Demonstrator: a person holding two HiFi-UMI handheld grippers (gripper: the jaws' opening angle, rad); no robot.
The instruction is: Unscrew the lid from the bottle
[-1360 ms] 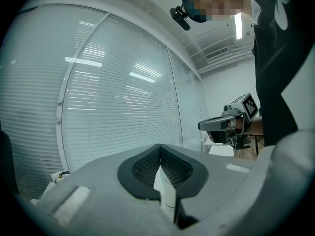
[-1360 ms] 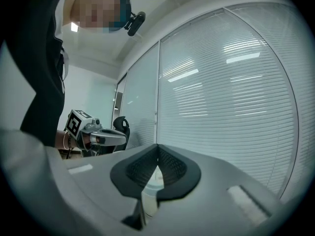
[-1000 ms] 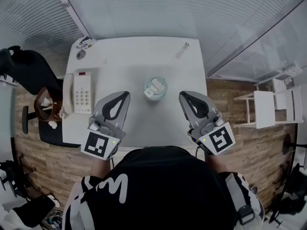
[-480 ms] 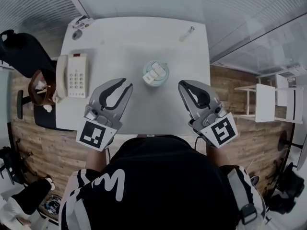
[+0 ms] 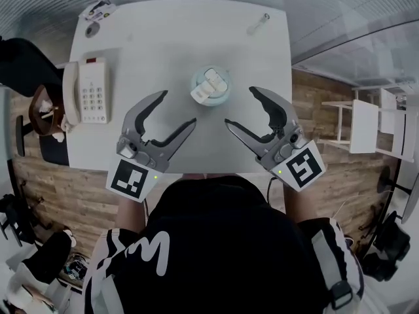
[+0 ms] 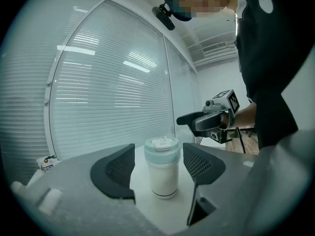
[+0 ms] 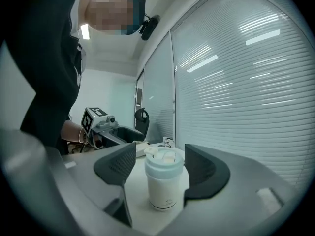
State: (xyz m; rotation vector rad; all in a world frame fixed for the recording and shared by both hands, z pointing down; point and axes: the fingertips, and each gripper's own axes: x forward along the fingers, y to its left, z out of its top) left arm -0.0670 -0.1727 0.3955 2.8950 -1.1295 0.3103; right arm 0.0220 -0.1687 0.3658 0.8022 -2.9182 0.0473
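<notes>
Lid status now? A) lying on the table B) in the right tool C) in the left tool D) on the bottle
D: the pale blue lid sits on top of the white bottle, which stands upright on the table.

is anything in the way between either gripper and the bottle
Nothing visible is. Bare table lies between the bottle and both the left gripper and the right gripper. Both have just been opening their jaws, which hold nothing; the bottle stands ahead of them. The phone sits well off to the left.
</notes>
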